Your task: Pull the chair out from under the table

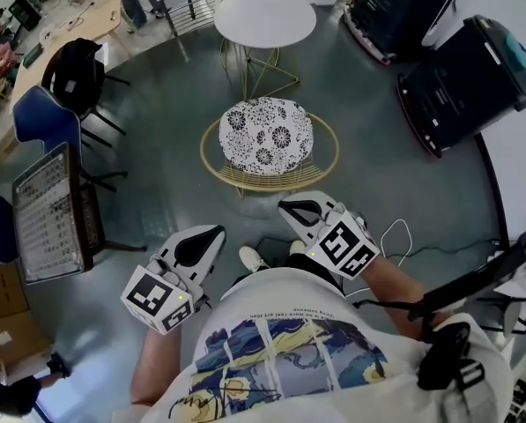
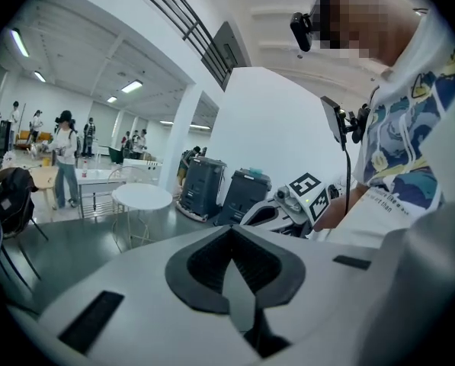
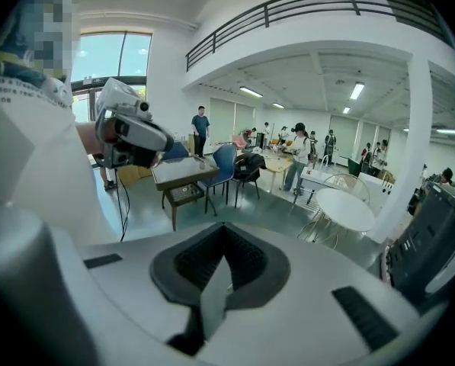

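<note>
With the left gripper (image 1: 211, 236) and right gripper (image 1: 289, 207) both clenched on nothing, a reach now may only push the chair (image 1: 267, 139) toward the table (image 1: 264, 16).

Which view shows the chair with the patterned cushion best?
Head view: the chair shows whole from above, patterned cushion on a gold wire frame, clear of the round white table. Neither gripper view shows it, only that table.

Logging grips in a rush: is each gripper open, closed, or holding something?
Left gripper: closed, holding nothing.
Right gripper: closed, holding nothing.
</note>
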The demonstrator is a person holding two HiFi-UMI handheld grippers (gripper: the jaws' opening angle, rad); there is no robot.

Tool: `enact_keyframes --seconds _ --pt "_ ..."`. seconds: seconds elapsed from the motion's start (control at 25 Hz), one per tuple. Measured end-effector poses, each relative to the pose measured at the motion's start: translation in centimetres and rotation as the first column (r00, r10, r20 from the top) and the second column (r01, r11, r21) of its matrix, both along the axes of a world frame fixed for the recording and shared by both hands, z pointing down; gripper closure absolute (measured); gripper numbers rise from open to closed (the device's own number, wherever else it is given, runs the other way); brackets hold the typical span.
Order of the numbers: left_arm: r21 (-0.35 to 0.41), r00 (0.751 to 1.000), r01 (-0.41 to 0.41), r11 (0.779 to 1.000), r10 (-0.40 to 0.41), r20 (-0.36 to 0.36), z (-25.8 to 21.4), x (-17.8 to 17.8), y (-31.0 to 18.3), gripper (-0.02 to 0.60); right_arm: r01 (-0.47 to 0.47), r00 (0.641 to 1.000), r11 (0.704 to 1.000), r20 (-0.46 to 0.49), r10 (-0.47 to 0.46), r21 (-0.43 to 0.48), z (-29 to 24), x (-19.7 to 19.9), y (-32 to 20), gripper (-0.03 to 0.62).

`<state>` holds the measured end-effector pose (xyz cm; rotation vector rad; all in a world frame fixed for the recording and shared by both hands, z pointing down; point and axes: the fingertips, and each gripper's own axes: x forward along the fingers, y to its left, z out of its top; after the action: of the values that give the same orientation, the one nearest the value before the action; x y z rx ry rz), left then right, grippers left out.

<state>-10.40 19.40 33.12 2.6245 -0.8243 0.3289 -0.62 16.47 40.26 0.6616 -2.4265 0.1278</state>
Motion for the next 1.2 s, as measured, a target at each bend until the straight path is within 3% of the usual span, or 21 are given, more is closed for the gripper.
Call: enact_keyframes --seconds 0.4,0.96,1.2 --pt "0.026 0.994 -0.108 0.994 0.108 -0.002 -1.9 10.7 0.4 0.572 -0.04 0.998 0.998 0.048 0.037 0.053 -3.0 7.9 1.3 0.583" --pt "-0.013 0.989 -0.139 0.99 0.139 0.051 0.0 18.6 1.4 0.572 -0.038 0.995 0.998 0.092 0.033 0.05 -2.1 14.7 2.4 0.583" --pt "-0.064 0.988 -0.103 0.993 0.109 0.107 3.8 18.5 1.3 0.571 -0.043 0.995 0.999 0.092 0.04 0.033 0.2 16.3 2.7 0.585"
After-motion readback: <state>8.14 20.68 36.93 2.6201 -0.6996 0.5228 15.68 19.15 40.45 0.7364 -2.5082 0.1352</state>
